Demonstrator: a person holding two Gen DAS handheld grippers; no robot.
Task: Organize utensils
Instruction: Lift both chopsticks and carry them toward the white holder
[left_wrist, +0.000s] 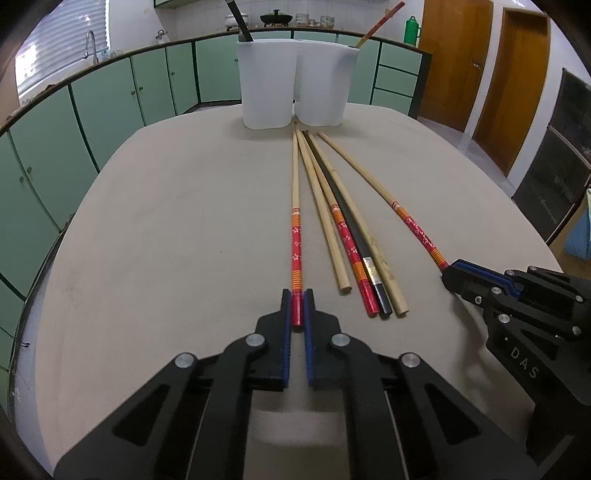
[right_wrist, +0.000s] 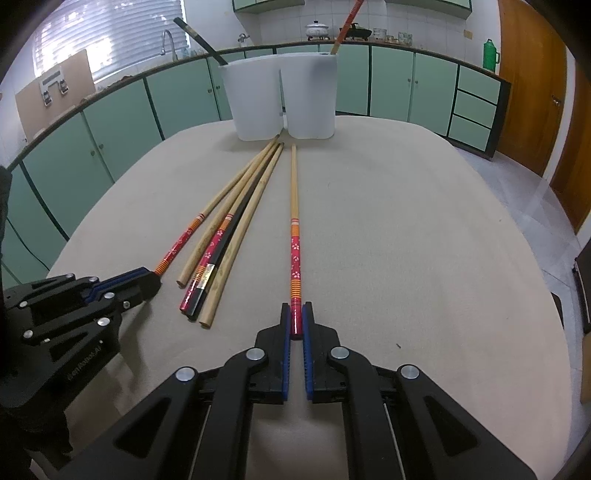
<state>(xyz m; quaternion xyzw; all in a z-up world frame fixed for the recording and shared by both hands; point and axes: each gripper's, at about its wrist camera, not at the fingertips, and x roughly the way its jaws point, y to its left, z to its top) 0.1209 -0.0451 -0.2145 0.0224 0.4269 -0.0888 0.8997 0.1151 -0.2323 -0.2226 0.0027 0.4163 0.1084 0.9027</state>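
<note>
Several chopsticks lie on the beige table (left_wrist: 166, 221), tips toward two white holder cups (left_wrist: 291, 85). My left gripper (left_wrist: 296, 299) is shut on the red end of a red-patterned chopstick (left_wrist: 296, 236). My right gripper (right_wrist: 296, 314) is shut on the red end of another red-patterned chopstick (right_wrist: 294, 240), which shows at the right in the left wrist view (left_wrist: 413, 221). Between them lie two plain wooden chopsticks (left_wrist: 325, 225), a red one (left_wrist: 349, 254) and a black one (left_wrist: 354, 236). The left cup (right_wrist: 251, 99) holds a black chopstick (right_wrist: 201, 40), the right cup (right_wrist: 310, 96) a red one (right_wrist: 347, 22).
Green kitchen cabinets (left_wrist: 110, 99) with a counter, sink tap (right_wrist: 168, 40) and pots run behind the table. Wooden doors (left_wrist: 480, 66) stand at the right. The table edge curves near on both sides.
</note>
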